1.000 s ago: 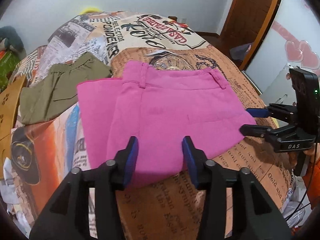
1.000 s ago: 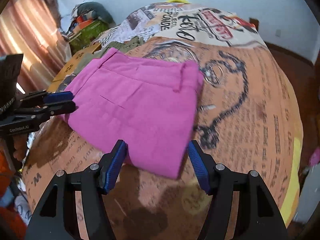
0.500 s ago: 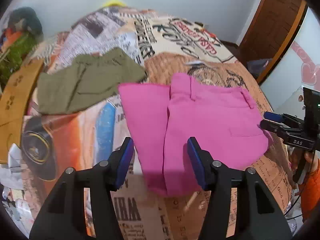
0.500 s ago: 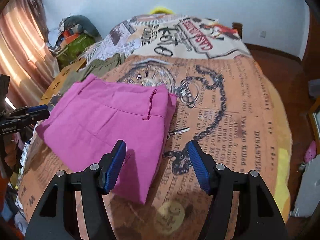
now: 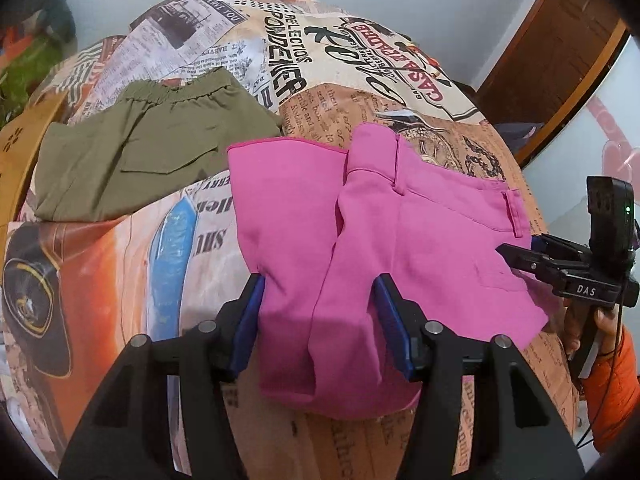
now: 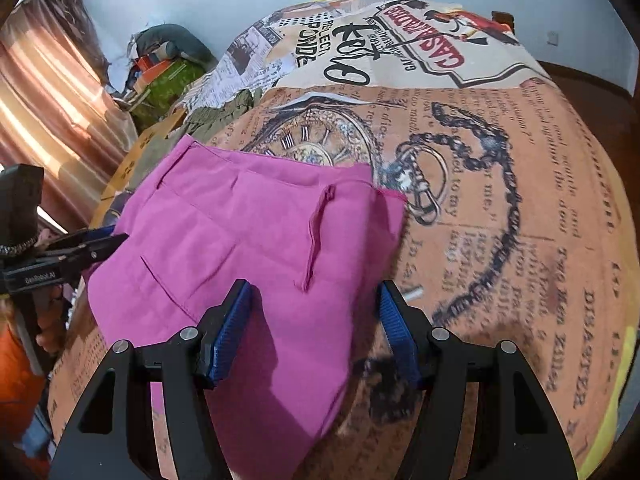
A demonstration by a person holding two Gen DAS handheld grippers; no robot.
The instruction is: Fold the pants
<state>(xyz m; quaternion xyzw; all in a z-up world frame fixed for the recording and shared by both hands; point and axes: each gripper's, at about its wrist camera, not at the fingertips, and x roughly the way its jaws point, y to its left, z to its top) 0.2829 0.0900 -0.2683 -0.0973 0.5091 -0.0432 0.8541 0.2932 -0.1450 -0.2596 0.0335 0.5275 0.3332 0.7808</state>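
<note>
Lying folded, pink pants (waistband far)

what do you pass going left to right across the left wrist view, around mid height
cardboard piece → olive green pants → pink pants → right hand-held gripper

A home bedroom: bed under a newspaper-print cover, curtains glowing at one side, clutter heaped against the wall, wooden door, heart decals nearby.
</note>
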